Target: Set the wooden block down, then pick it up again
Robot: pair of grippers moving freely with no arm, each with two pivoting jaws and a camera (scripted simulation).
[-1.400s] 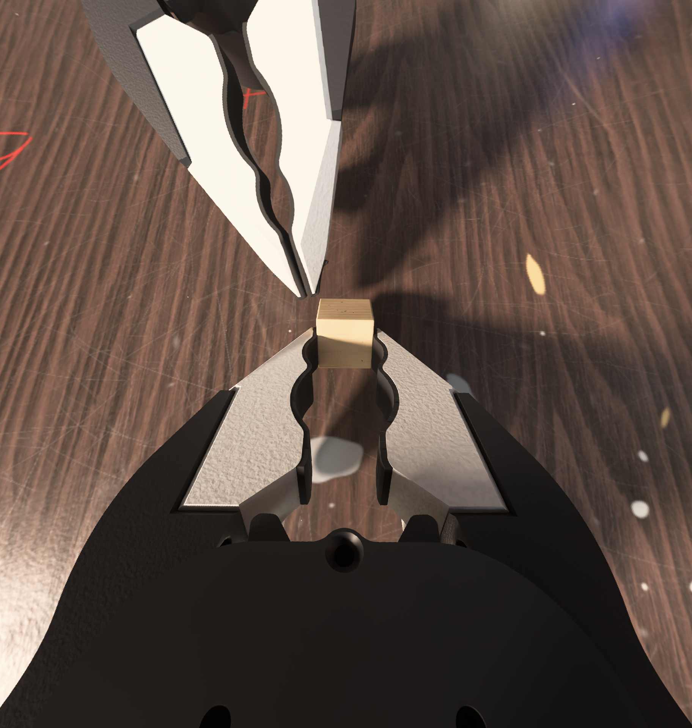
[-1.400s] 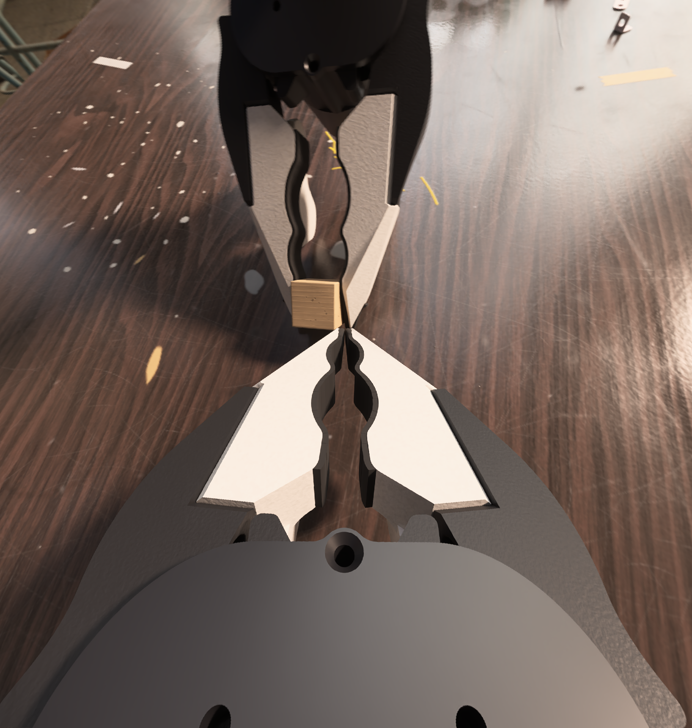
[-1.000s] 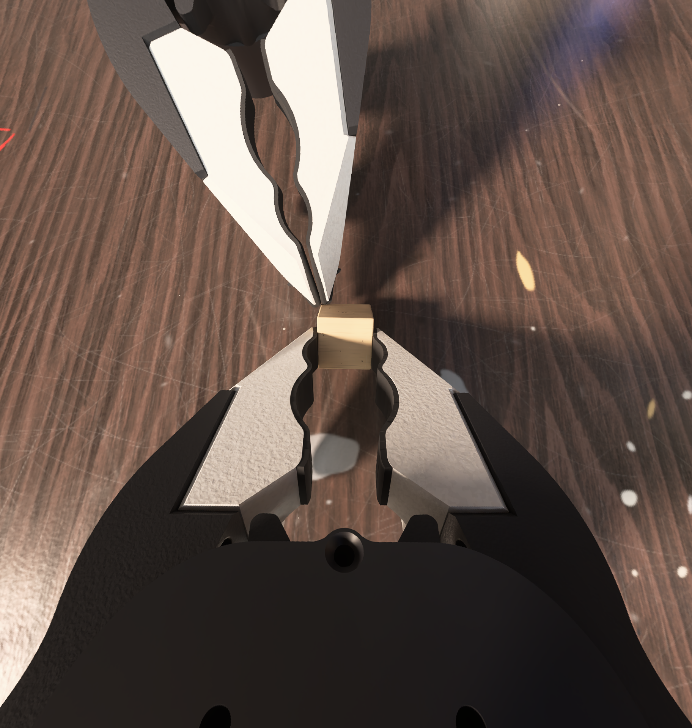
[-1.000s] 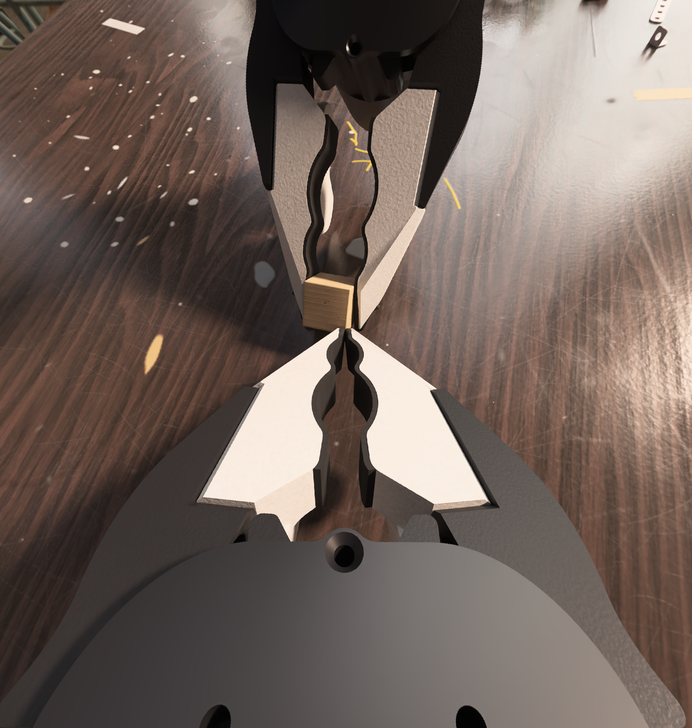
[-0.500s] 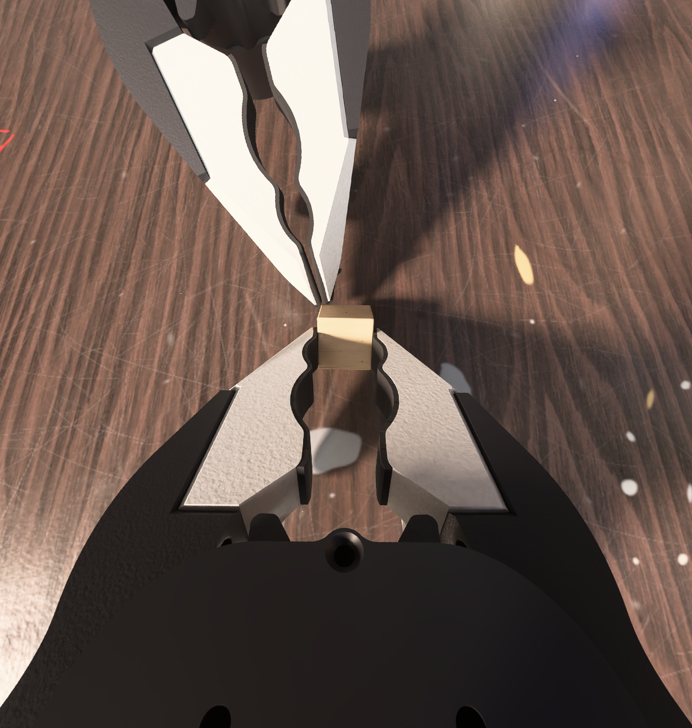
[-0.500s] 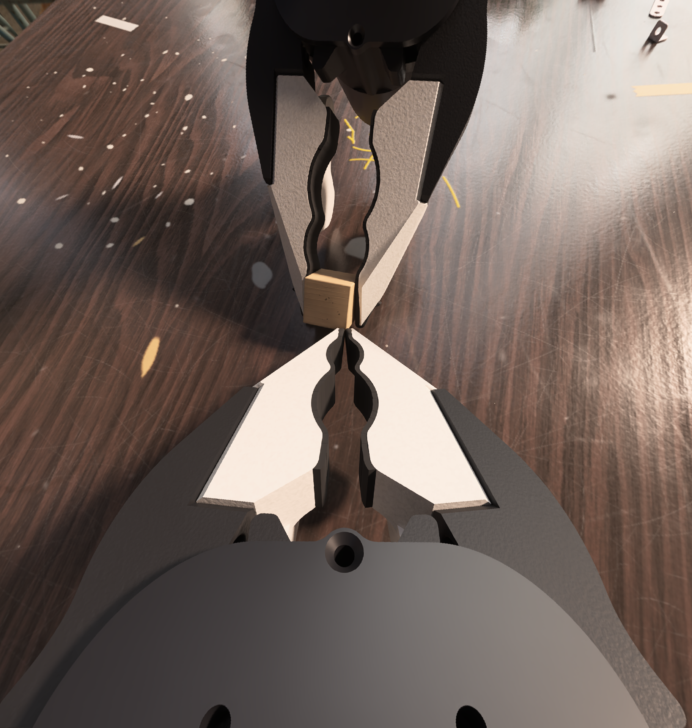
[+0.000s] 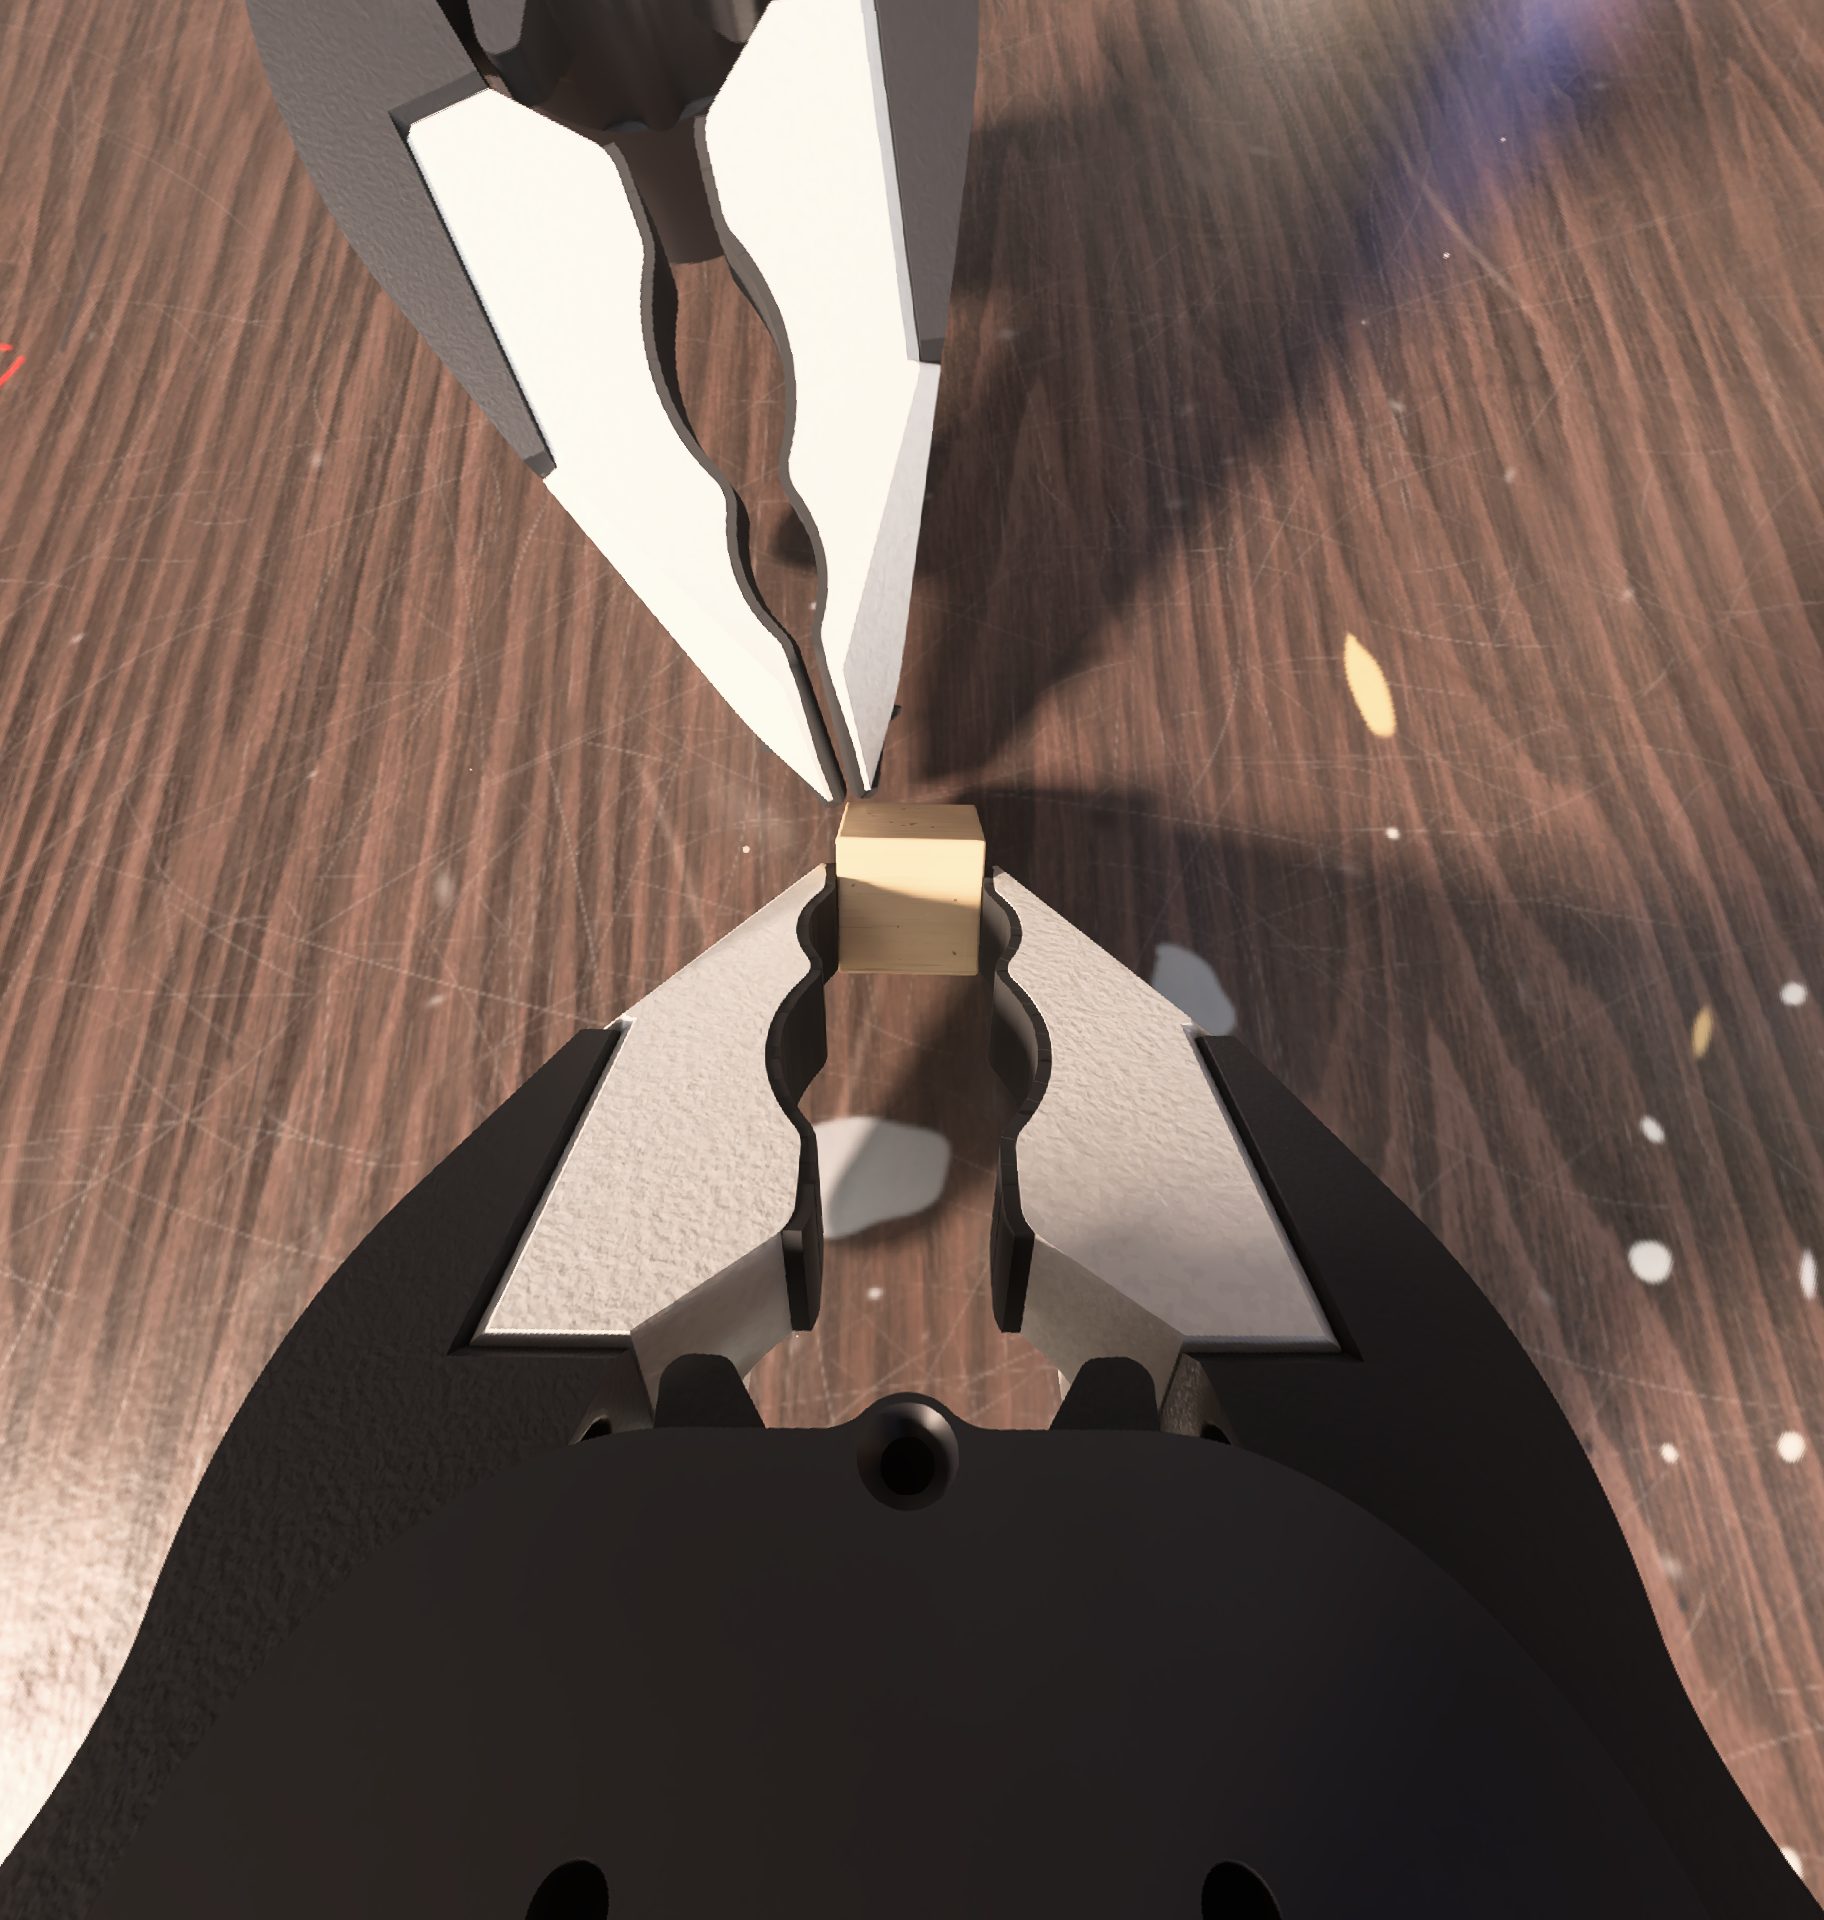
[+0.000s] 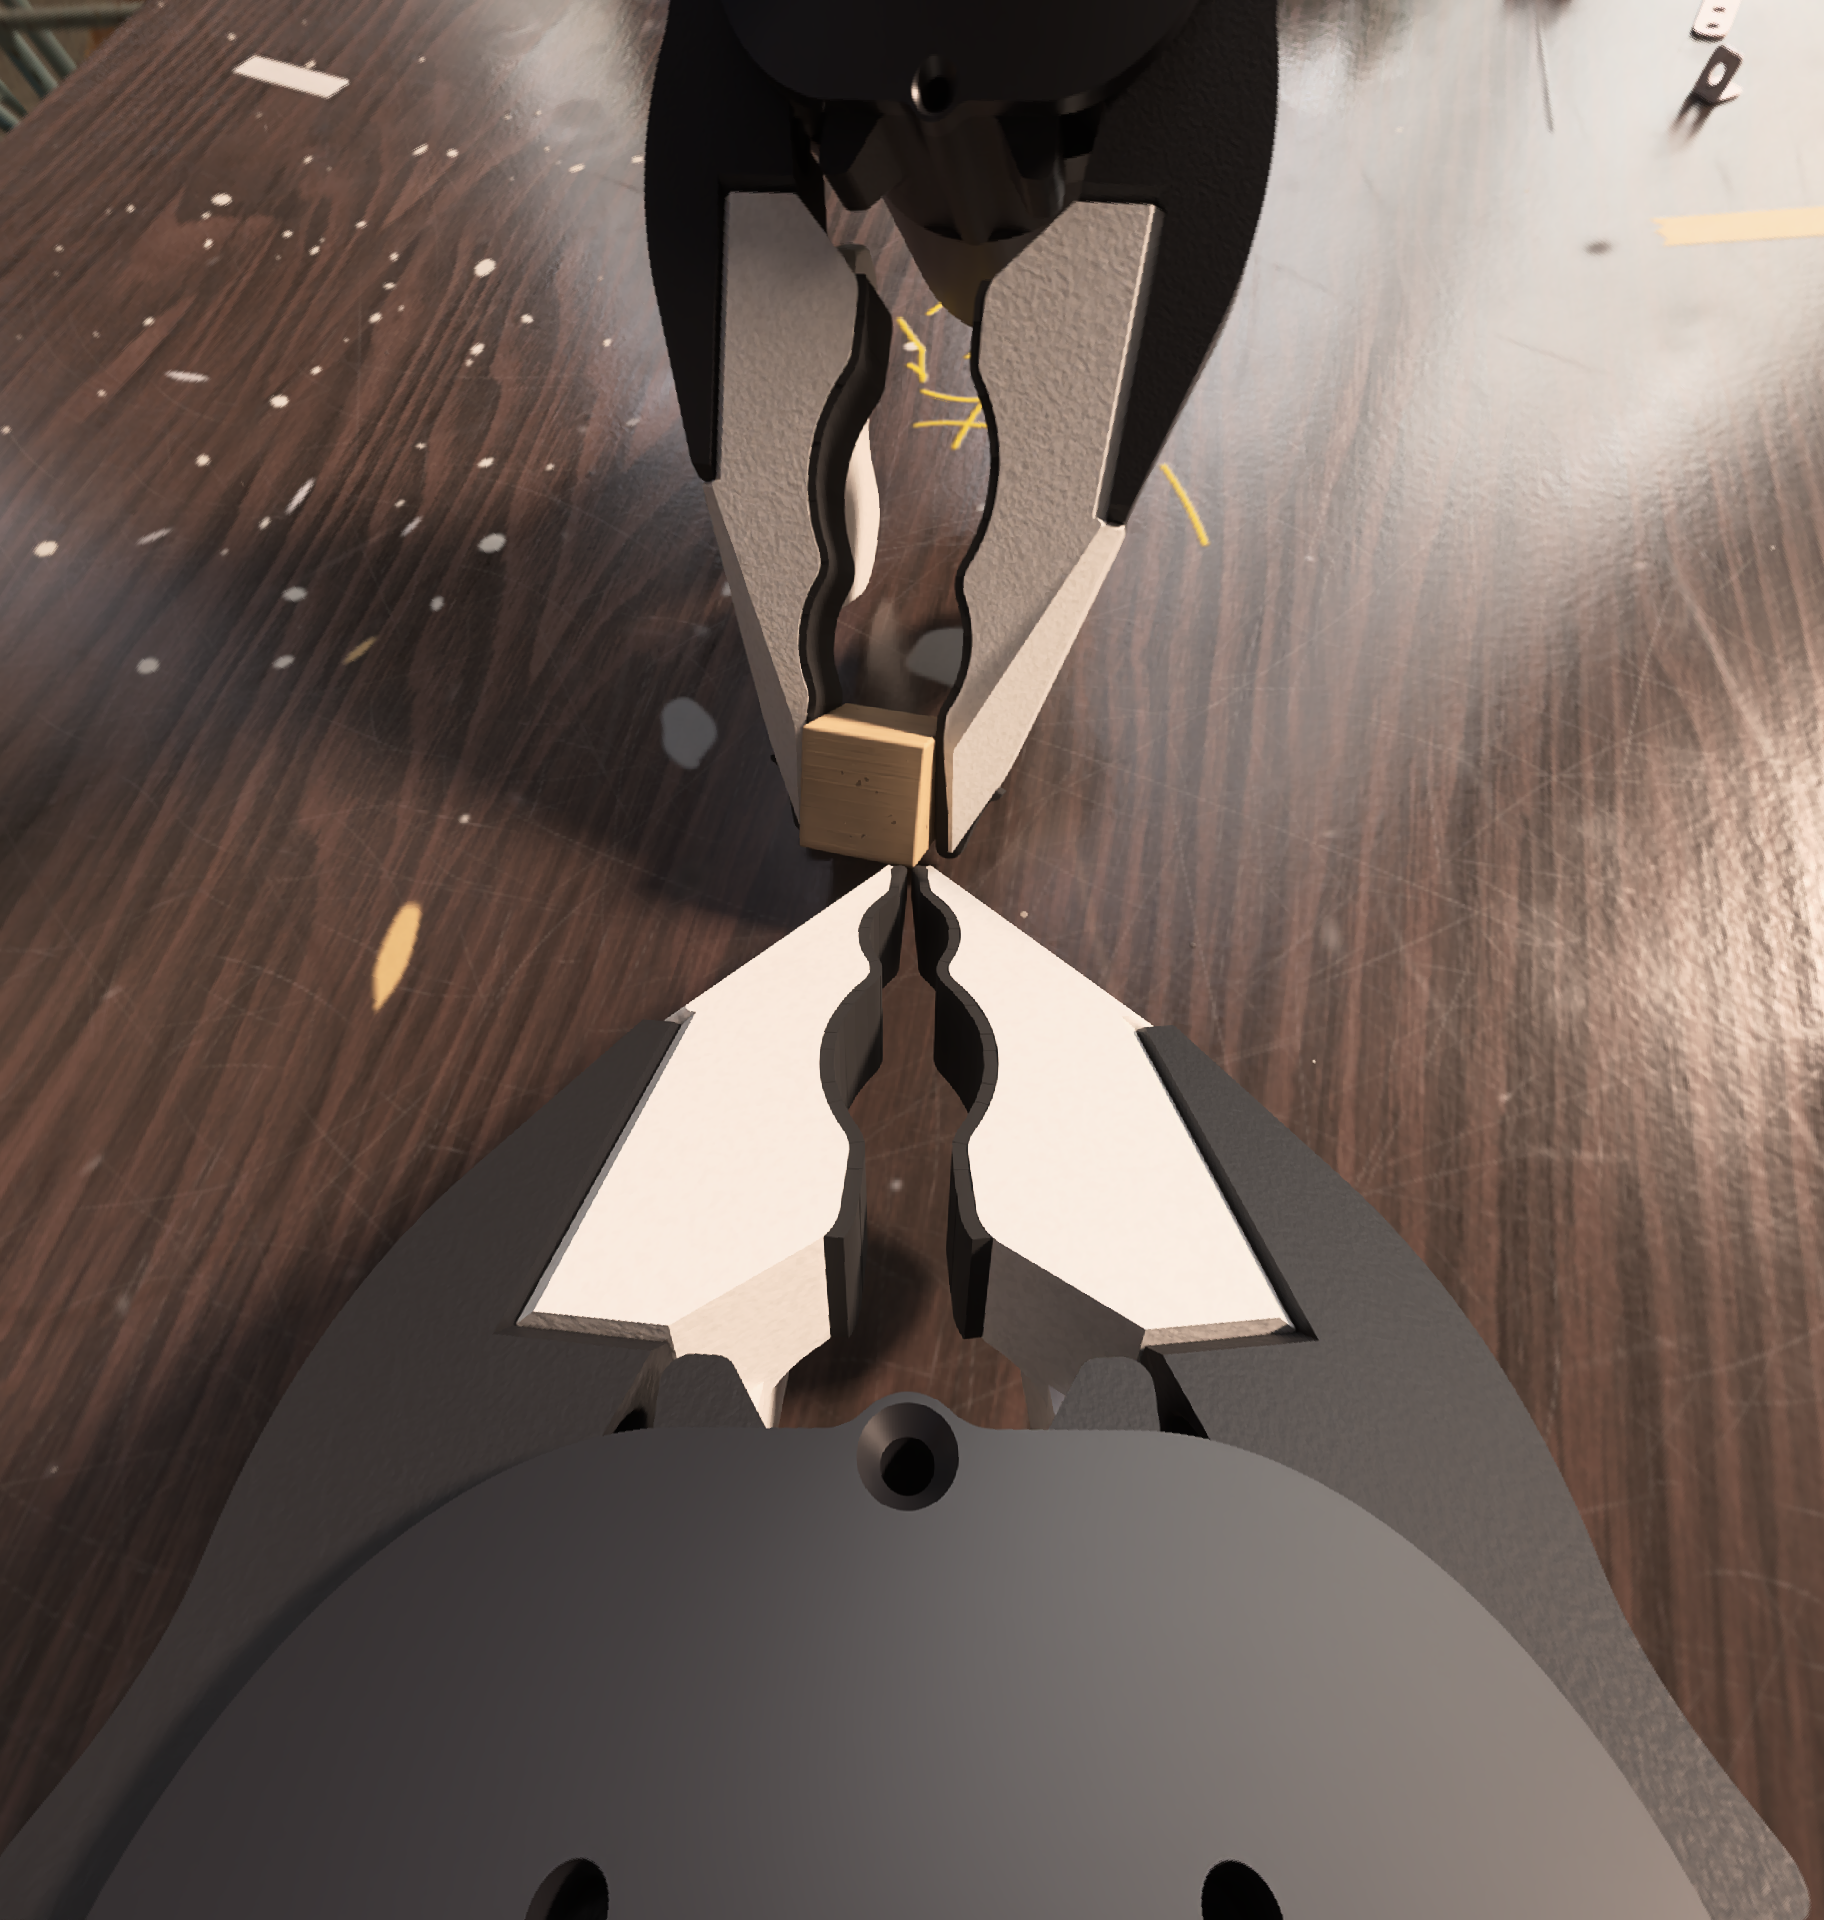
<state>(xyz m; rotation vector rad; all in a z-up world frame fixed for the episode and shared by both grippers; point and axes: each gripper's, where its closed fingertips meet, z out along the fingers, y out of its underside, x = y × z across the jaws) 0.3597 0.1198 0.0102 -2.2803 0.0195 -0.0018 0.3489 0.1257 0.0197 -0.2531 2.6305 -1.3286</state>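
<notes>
A small pale wooden block (image 7: 910, 902) sits between the tips of my black left gripper (image 7: 908, 894), which is shut on it close above the dark wooden table (image 7: 264, 831). The block also shows in the right wrist view (image 8: 866, 781), held by the left gripper (image 8: 872, 774) opposite. My grey right gripper (image 8: 906, 871) is shut and empty, its tips just in front of the block's near lower corner. In the left wrist view the right gripper (image 7: 843, 784) points down at the block's far left top edge.
The table (image 8: 1407, 935) is scratched and speckled with white paint flecks (image 8: 295, 499), a yellow spot (image 8: 397, 951) and yellow scribbles (image 8: 939, 395). Tape strips (image 8: 1755, 223) and small metal parts (image 8: 1718, 78) lie at the far right.
The two grippers have drawn slightly closer together; the right gripper's tips have shifted toward the block. The left gripper has kept the block throughout.
</notes>
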